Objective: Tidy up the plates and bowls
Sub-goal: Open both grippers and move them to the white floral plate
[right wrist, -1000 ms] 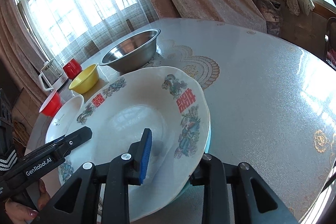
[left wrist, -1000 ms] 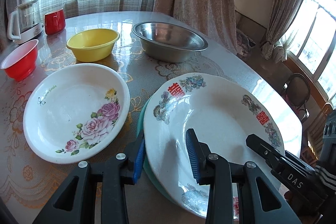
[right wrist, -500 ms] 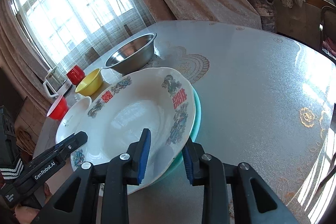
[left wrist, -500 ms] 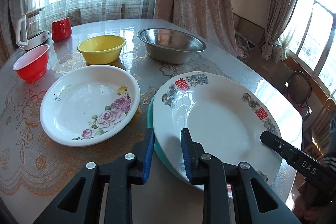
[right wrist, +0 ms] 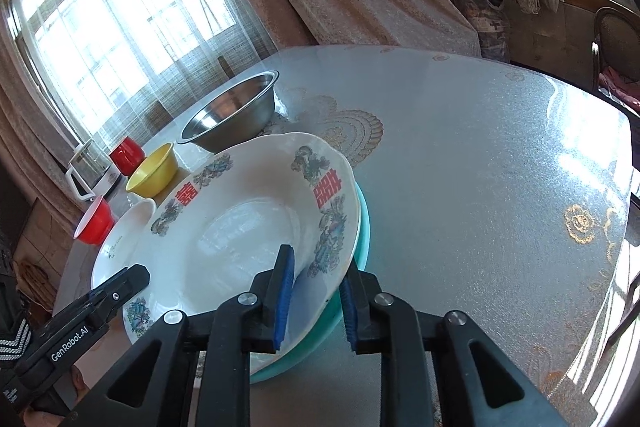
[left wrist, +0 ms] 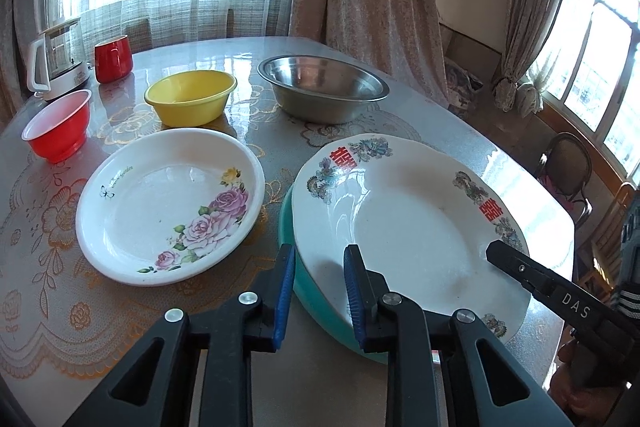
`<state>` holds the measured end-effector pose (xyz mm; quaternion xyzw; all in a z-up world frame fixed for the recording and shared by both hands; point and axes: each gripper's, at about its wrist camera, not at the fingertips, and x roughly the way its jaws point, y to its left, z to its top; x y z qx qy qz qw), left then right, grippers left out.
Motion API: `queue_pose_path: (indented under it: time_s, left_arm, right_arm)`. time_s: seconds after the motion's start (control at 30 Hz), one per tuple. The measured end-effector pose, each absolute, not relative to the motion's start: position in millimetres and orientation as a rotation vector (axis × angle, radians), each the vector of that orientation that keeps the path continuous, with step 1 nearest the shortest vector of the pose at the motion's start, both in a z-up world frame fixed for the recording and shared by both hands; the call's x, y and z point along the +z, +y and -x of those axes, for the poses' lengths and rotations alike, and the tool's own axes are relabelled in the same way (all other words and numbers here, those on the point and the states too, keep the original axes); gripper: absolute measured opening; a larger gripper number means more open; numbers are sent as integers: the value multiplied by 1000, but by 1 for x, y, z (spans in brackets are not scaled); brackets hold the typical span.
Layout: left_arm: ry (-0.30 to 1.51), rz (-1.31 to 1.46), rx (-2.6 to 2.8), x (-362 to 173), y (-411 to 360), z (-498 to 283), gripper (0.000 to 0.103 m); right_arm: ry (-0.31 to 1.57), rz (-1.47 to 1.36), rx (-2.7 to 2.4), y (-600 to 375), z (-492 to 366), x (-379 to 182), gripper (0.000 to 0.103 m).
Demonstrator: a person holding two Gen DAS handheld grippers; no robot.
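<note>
Nearest me, my left gripper [left wrist: 318, 285] straddles the near left rims of the white plate with red characters [left wrist: 404, 227] and the teal plate [left wrist: 316, 301] beneath it; the jaws stand narrow, but I cannot tell from this angle whether the blue pads actually press on the rims. My right gripper [right wrist: 316, 291] straddles the same stack at its near right edge, its jaws opening, with both rims between the pads; the outer pad sits against the teal rim. The white plate lies on top of the teal one, which shows only as a crescent along the edge.

Just beside that stack to the left sits the rose-patterned plate [left wrist: 170, 205], flat on the lace-patterned table [left wrist: 52, 291] and apart from the others. Farther back stand the red bowl [left wrist: 58, 131], the yellow bowl [left wrist: 190, 103] and the steel bowl [left wrist: 322, 93], each on its own. Farthest away, by the curtained window, are a red mug [left wrist: 113, 59] and a kettle [left wrist: 56, 59].
</note>
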<state>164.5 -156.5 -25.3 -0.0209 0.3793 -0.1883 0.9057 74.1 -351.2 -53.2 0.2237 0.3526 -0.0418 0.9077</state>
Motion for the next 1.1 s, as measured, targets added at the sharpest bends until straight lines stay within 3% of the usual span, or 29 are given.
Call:
queue_pose_path:
  time_s: [0.2,0.37,0.5,0.83,1.1]
  left_arm:
    - [764,60,-374,-17,-139,-153,30]
    - [732,123,-371,-11,-116,-142,53]
    - [715,136,-345,-11,-99,-137,56]
    - [666,190,-165,-12,-42,-177,77]
    - [779,270,-141,-32,-12,-207,82]
  right_arm:
    - [727,-484,-103,-349,-70,-49,32]
    - [703,-471,-149,-348,-59,-43,32]
    - [669,-419,-211,-344,-46,-36,32]
    - [580,-370,-181,-325,-30,-1,33]
    - [611,-217,-24,-265,-65,22,40]
